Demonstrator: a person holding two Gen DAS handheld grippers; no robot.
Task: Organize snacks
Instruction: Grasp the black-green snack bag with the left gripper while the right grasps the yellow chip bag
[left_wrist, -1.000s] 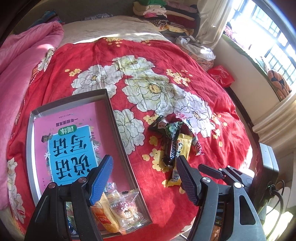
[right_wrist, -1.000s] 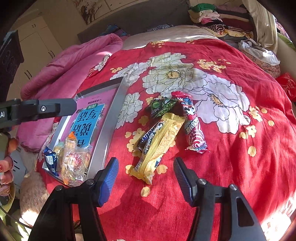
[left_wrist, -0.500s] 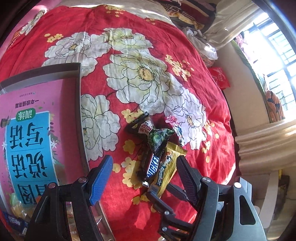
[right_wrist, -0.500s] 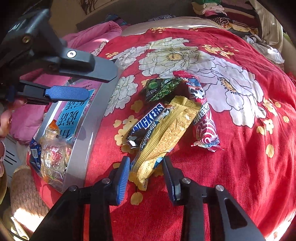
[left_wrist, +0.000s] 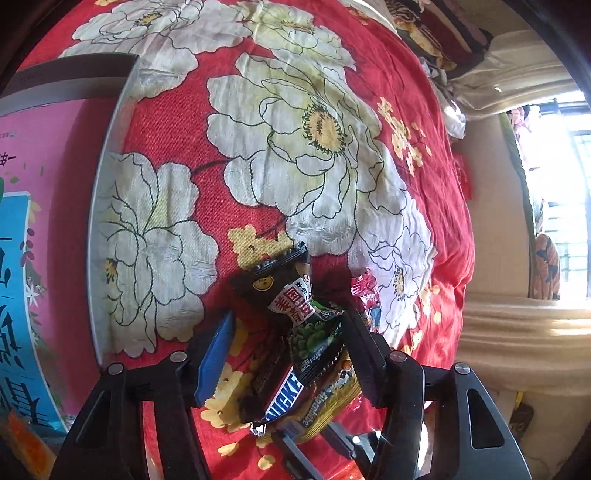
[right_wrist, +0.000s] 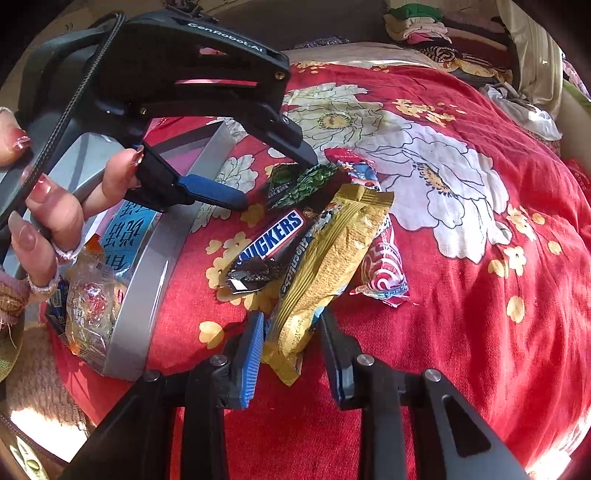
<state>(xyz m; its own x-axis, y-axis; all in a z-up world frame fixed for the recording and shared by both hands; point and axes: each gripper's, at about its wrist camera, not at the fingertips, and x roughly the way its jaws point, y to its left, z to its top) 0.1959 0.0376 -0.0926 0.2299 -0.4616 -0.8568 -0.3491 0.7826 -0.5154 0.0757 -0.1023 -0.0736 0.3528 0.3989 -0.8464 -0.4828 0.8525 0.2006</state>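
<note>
We hold the left hand-held gripper (left_wrist: 286, 343) spread wide around the green pea packet (left_wrist: 314, 341) on the bed (left_wrist: 295, 166). Our right hand-held gripper (right_wrist: 291, 338), part-open, straddles the gold snack bag (right_wrist: 328, 258) beside the Snickers bar (right_wrist: 271, 240).

The left wrist view looks steeply down, very near the snack pile (left_wrist: 295, 350). The right wrist view faces up the bed (right_wrist: 480, 332) from its near edge (lower, flatter angle), close to the same pile (right_wrist: 317, 243), with the left gripper (right_wrist: 277, 181) in sight.
</note>
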